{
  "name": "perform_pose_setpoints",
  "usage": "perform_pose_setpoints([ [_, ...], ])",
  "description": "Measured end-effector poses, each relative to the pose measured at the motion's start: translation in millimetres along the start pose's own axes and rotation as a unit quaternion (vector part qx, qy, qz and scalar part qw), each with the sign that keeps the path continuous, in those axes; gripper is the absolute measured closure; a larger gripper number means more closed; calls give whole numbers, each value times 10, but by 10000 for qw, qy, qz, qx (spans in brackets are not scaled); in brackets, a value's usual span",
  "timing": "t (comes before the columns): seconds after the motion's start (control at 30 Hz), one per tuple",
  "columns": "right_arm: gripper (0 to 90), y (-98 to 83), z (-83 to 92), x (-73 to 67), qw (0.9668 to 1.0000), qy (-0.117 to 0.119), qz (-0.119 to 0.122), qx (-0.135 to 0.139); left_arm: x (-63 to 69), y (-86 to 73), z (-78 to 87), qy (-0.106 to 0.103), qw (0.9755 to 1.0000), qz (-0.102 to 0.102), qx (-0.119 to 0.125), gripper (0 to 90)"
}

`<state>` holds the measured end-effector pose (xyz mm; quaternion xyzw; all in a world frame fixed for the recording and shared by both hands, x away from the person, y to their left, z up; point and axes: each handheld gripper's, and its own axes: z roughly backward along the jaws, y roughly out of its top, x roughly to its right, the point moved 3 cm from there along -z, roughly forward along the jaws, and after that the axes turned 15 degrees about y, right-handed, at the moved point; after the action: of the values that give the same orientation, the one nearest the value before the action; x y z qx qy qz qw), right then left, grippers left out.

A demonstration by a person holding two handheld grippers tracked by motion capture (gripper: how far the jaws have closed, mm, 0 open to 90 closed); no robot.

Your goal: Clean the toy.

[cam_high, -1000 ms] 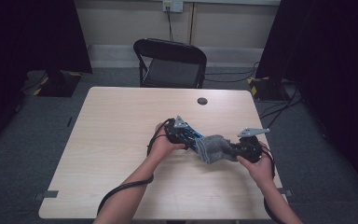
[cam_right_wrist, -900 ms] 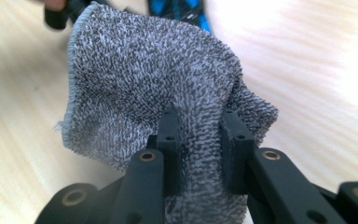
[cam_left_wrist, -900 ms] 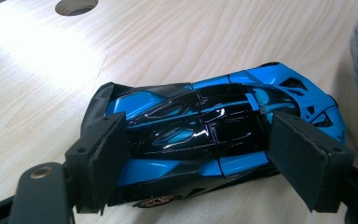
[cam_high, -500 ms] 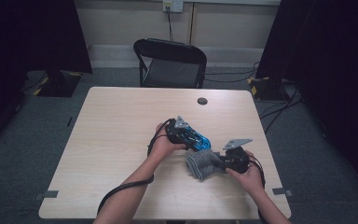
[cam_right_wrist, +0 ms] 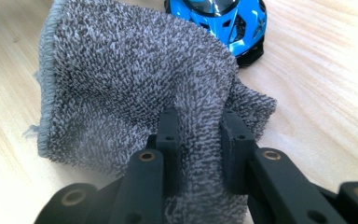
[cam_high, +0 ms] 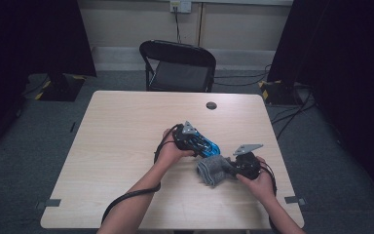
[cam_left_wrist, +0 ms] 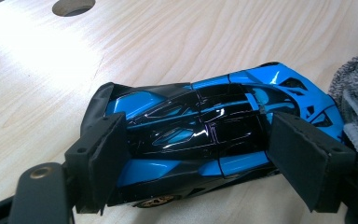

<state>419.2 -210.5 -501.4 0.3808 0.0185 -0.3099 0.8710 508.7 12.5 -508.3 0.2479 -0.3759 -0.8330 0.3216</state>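
— What are you holding right now?

— I'm pinching a grey cloth (cam_right_wrist: 135, 88) in my right claw (cam_right_wrist: 198, 126); it's bunching soft and limp between the jaws, draping onto the surface (cam_high: 126, 126) just ahead of them.

— And the toy car (cam_left_wrist: 205, 135)?

— It's sitting between the jaws of my left claw (cam_left_wrist: 205, 154), which are pressing on its two ends. I'm judging it light, stiff and glossy, so probably slippery; gripping the ends seems safest.

— Where's the cloth relative to it?

— It's lying just beside the car's nose, right of my left claw.
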Motion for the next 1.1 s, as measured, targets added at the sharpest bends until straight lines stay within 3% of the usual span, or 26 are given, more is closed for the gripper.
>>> perform_pose_setpoints([
  [0.4, 728, -2, 39, 108, 9999, -142, -59, -15, -2, -2, 0, -2, 10000, -12, 11, 202],
  [0.73, 727, -2, 109, 298, 9991, -281, -306, 55, -4, -1, 0, -13, 10000, -15, 10, 202],
  [1.1, 726, 76, 168, 533, 9972, -547, -510, -73, 2, 1, -1, -14, 10000, 5, 6, 201],
])
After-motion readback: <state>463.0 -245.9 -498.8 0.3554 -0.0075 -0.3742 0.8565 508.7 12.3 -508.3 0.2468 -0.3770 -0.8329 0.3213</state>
